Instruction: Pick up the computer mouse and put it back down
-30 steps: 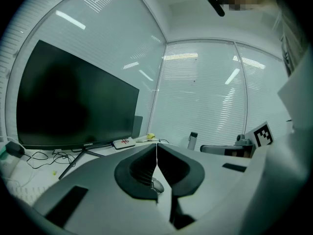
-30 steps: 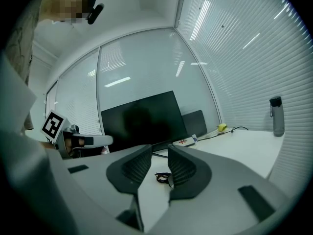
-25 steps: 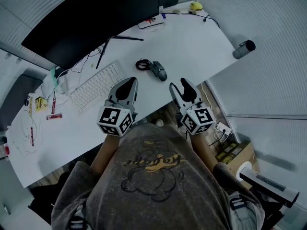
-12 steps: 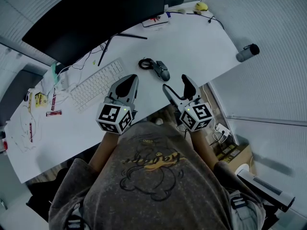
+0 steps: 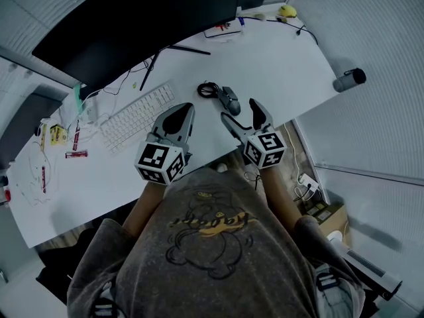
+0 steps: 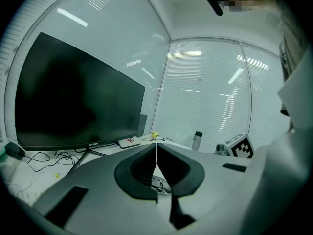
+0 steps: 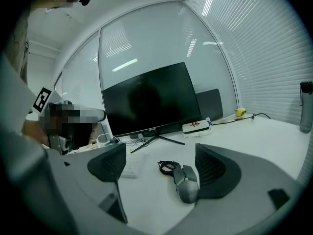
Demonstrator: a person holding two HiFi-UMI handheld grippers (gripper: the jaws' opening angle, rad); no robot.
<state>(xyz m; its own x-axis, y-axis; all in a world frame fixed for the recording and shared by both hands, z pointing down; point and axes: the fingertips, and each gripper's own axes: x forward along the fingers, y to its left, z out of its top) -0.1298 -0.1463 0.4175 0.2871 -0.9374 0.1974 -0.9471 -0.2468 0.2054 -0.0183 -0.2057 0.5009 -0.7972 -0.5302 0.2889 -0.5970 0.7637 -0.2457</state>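
Observation:
The dark grey computer mouse lies on the white desk with its cable coiled behind it. My right gripper is just short of the mouse, and its jaws are opening wide. In the right gripper view the mouse sits in the gap of the right gripper, close to the right finger. No pad touches it. My left gripper hovers over the desk's front edge, left of the mouse, shut and empty. The left gripper view shows the left gripper with its jaws pressed together.
A white keyboard lies left of the mouse, below a large dark monitor. A white box and a yellow object sit at the far edge. A grey bottle stands at the right corner.
My right gripper has moved forward and down towards the mouse, and its jaws have spread much wider. The left gripper has stayed put.

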